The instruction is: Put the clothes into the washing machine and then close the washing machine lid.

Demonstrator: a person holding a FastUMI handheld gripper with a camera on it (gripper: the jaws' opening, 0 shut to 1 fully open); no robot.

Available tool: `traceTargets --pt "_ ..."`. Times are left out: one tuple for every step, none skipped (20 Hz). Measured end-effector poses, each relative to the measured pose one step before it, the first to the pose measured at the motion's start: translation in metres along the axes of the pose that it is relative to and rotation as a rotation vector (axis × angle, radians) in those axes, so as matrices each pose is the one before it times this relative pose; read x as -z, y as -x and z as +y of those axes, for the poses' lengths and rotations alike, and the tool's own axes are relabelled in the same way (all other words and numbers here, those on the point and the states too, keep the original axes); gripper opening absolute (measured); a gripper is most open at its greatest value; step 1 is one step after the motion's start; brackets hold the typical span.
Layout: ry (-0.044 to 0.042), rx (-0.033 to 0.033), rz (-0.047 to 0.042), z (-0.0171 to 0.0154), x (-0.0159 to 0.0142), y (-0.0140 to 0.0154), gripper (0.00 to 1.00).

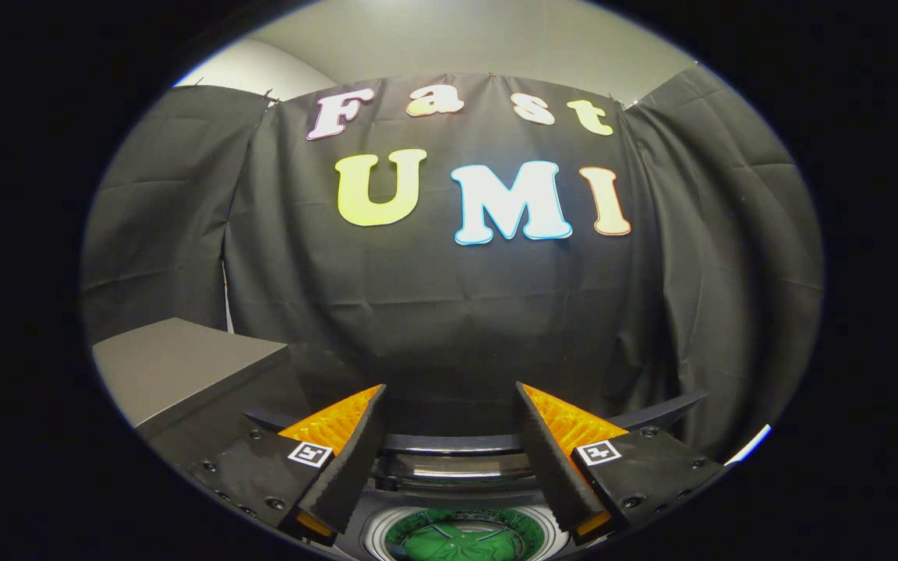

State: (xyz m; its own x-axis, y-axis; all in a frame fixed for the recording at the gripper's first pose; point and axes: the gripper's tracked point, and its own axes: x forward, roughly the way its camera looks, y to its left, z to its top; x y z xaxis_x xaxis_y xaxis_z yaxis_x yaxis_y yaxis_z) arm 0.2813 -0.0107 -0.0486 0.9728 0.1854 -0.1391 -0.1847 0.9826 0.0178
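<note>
I held the gripper (449,405) above the washing machine (461,499), fingers spread wide with nothing between them. The machine sat below and between the fingers, its lid (457,444) raised at the back — a dark, glossy curved panel. Under the fingers I saw the round drum opening (461,538), ringed by a pale rim, with something green inside; I could not tell whether it was cloth. Left of the machine stood a flat-topped grey cabinet (176,366), matte.

Hand-held gripper (449,405) gapes empty — washing machine (461,538) drum below its fingers.
</note>
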Motion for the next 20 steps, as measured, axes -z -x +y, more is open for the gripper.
traceTargets --pt "0.00071 -0.0013 -0.00004 -0.00009 0.00269 0.00478 0.98" --pt "0.00002 -0.00119 0.00007 0.00069 0.00326 0.00522 0.98" --pt "0.00289 -0.00174 0.0003 0.00046 0.00236 0.00411 0.98" --pt "-0.00064 -0.00151 -0.00125 0.00046 0.00273 0.00545 0.98" --pt "-0.00264 -0.00131 -0.00188 0.00014 0.0039 0.00531 0.98" --pt "-0.00171 -0.00144 -0.0022 -0.00014 0.00319 0.00436 0.98" --pt "-0.00114 -0.00182 -0.00102 0.00069 0.00321 0.00486 0.98" --pt "-0.00179 -0.00084 -0.00017 0.00038 0.00372 0.00486 0.98" --pt "-0.00141 -0.00109 0.00357 -0.0005 0.00398 0.00395 0.98" --pt "0.00027 -0.00075 0.0054 -0.00051 0.00479 0.00511 0.98" --pt "0.0014 -0.00448 0.0062 0.0009 0.00672 0.00609 0.98" --pt "0.00285 0.00542 0.01756 -0.00147 0.00937 0.00477 0.98" --pt "0.00012 0.0079 0.02505 -0.00454 0.01271 0.00343 0.98" --pt "-0.01477 0.00249 0.01853 -0.00221 0.01123 0.00455 0.98" --pt "-0.01751 0.00238 0.00962 -0.00195 0.00666 0.00428 0.98" --pt "-0.01554 0.00505 0.00817 -0.00384 0.00614 0.00406 0.97" --pt "-0.0111 0.00559 0.00498 -0.00389 0.005 0.00294 0.97" --pt "-0.0052 0.00284 0.00365 -0.00169 0.00244 0.00307 0.97" --pt "0.00032 0.00241 0.00084 -0.00197 0.0001 0.00397 0.97" --pt "0.00274 0.00348 -0.00397 -0.00142 -0.00315 0.00413 0.96"
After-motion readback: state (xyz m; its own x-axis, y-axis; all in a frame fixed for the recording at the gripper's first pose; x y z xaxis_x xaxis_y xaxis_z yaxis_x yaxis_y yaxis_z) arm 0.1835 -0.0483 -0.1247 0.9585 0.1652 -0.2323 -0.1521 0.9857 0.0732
